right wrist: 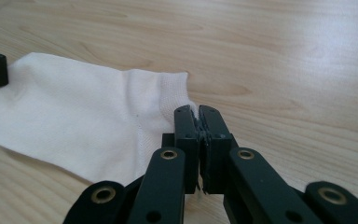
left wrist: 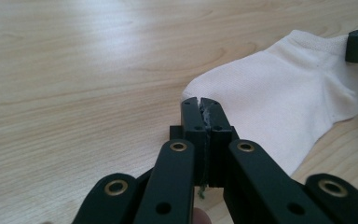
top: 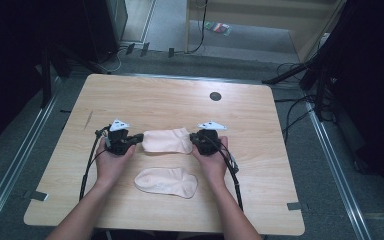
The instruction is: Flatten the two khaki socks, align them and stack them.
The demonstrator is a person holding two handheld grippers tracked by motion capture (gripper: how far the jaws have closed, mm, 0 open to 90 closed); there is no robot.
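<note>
Sock, pale, upper of two (top: 167,141): lies flat at mid-table (top: 260,110), stretched between both grippers. Left gripper (top: 139,138): jaws pressed together on the sock's toe end, cloth apparently nipped at the tips, though the fold is hard to make out in the left gripper view. Second sock (top: 166,182): lies loose nearer the person, between the two forearms, touched by neither tool. Right gripper (top: 194,136): jaws closed, pinching the cuff edge of the upper sock.
</note>
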